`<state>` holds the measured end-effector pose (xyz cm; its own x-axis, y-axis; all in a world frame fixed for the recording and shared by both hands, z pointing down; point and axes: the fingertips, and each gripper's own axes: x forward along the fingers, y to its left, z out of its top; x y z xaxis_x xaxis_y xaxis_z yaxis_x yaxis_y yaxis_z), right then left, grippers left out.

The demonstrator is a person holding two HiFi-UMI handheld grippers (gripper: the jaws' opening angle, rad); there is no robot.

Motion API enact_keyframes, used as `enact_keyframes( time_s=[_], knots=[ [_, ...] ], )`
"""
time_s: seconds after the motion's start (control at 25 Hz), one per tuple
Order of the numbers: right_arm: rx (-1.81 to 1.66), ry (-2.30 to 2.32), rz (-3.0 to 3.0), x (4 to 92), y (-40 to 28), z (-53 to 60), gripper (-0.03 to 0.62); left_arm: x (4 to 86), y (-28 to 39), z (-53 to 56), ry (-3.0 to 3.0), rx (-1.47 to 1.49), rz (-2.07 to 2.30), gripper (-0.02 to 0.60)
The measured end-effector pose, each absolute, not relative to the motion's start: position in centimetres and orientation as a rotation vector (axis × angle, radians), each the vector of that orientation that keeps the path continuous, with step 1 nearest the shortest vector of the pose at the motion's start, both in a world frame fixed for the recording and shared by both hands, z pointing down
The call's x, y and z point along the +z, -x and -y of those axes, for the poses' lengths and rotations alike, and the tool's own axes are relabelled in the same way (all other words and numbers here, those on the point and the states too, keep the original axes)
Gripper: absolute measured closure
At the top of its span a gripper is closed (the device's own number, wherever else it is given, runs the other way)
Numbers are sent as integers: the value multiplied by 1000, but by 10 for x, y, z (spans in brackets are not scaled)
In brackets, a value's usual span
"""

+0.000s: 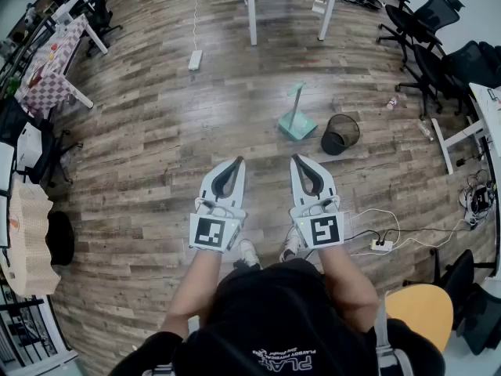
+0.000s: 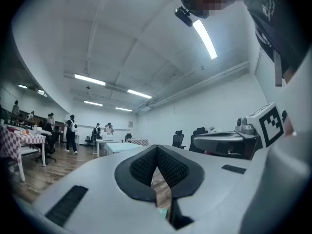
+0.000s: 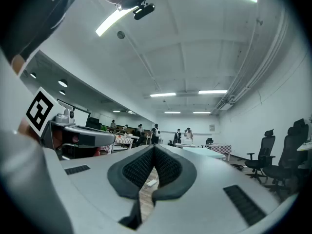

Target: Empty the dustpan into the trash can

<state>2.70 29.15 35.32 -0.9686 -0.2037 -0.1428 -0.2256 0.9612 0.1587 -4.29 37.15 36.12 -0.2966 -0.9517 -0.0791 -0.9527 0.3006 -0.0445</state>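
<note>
Two grippers, both clenched on nothing: left gripper (image 1: 237, 161) and right gripper (image 1: 296, 160) were held side by side, about level. On each, the fingers were pressed tip to tip, with only floor showing through the pad hollows.

The teal dustpan (image 1: 297, 124) stood on the wood floor (image 1: 156, 131) with its handle upright. It was just beside the black mesh trash can (image 1: 340, 134), on the can's left in the head view. Both were well apart from the grippers, ahead and slightly right. Whether pan and can touched could not be told, and any contents in the pan were too small to see.

The step in hand looked like the approach, with nothing grasped yet. To do it well:
- Walk up close and release the fingers of one gripper before reaching.
- Clench squarely on the upright handle, not on the pan edge.
- Lift with the pan kept level so nothing spills.
- Carry it over the can's rim before tipping.
- The light mesh can would probably shift if bumped, so the free gripper could steady it.

Counts:
- one dustpan
- one trash can
- two grippers
- two white power strips: one power strip (image 1: 195, 59) far ahead, and a second (image 1: 381, 246) near the person's right
- several office chairs (image 1: 434, 14) at the right, too overlapped to count cleanly
</note>
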Motion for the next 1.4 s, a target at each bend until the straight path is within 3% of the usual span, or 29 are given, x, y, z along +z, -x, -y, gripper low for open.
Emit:
enact_keyframes(
  time_s=[1.04,1.4],
  knots=[
    [297,520,-2941,341,-14,-316,579,354,64,-400,1842,159,-2425,569],
    [235,626,-2970,362,-16,-255,579,383,79,-349,1920,86,-2446,569]
  ],
)
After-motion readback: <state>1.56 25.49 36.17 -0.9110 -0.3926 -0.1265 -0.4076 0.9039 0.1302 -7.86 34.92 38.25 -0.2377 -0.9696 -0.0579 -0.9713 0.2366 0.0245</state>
